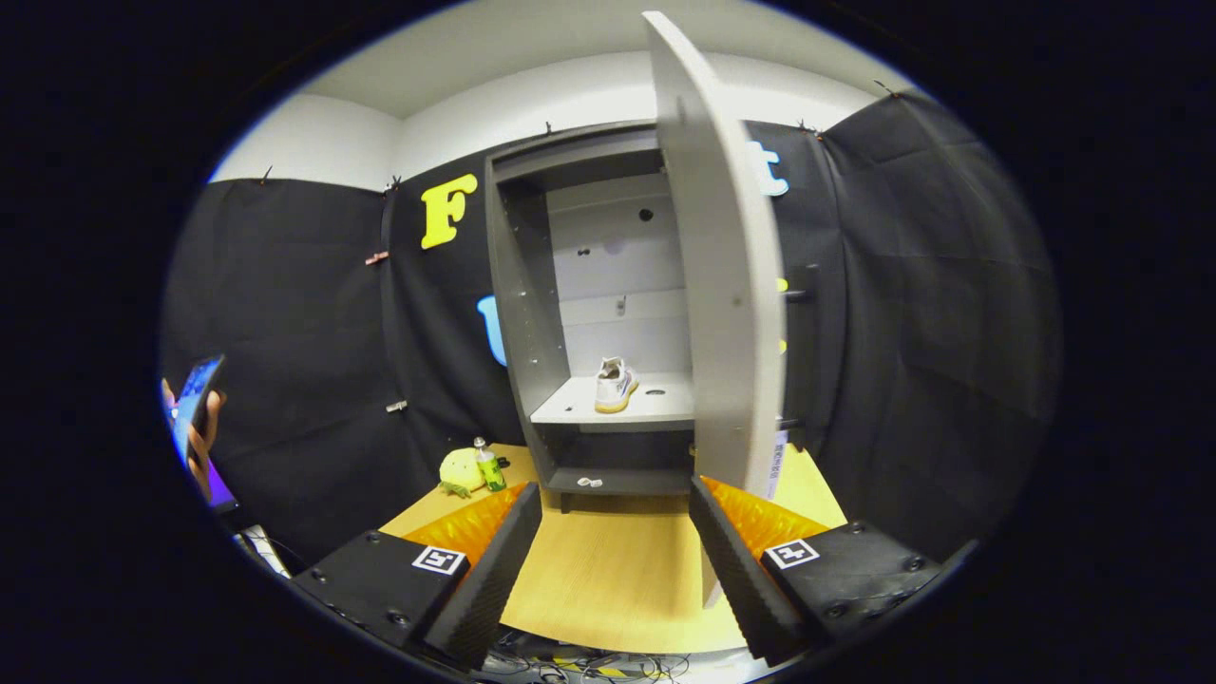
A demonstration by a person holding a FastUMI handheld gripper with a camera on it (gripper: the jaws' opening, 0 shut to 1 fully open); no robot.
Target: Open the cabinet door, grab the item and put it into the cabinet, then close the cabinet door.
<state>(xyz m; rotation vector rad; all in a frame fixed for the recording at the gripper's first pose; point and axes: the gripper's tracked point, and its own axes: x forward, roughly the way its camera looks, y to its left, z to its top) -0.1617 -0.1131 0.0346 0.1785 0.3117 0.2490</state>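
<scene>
Far left of the gripper (616, 532), one hand (199, 442) holds one phone (195, 399). Ahead-left on the table (617, 570) sit one yellow plush toy (460, 470) and one bottle (489, 465). The fingers are spread wide, holding nothing. Beyond them, one cabinet (518, 313) holds one sneaker (614, 384) on its shelf. Its door (727, 285) stands open, ahead-right.

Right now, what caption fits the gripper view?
Open tongs face the cabinet, door ajar, shoe on its shelf.
</scene>
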